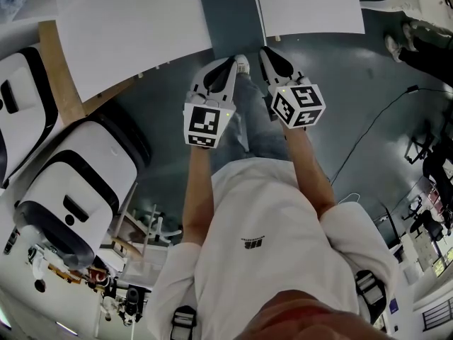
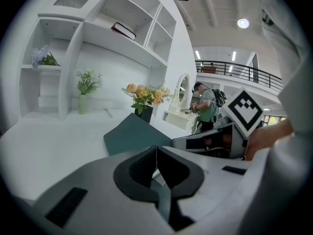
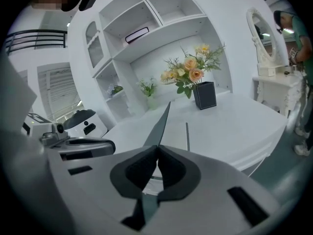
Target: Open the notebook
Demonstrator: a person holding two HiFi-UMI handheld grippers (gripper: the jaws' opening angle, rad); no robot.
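Between the pads of the right gripper (image 3: 156,148), whose jaws are pressed together, sits the near edge of a dark teal cover (image 3: 164,124). The cover rises edge-on from them, lifted off the white table (image 3: 234,116). The left gripper (image 2: 156,148) has its jaws closed tip to tip, and I cannot make out anything pinched between them. The same cover (image 2: 134,136) stands just beyond them as a tilted panel, with the right gripper (image 2: 220,142) and its marker cube close by on the right.

From the head view, both grippers (image 1: 232,62) (image 1: 266,51) reach side by side to the table's near edge. The notebook (image 1: 230,13) lies there at the middle of that edge, its teal cover showing broad. Only this view shows the person's arms, the white shirt, the grey floor and the white-and-black machines (image 1: 78,183) on the floor to the left.

The right gripper view alone shows an oval mirror (image 3: 261,28) on a white dresser. The left gripper view alone shows a person in green (image 2: 208,104) by that dresser, and a railing high behind.

At the back of the table a dark square vase (image 3: 204,95) holds peach and yellow flowers (image 3: 190,71). A small pale vase (image 2: 82,103) holds green stems. In an upper compartment of the white shelves, a flat dark thing (image 2: 124,31) lies tilted.
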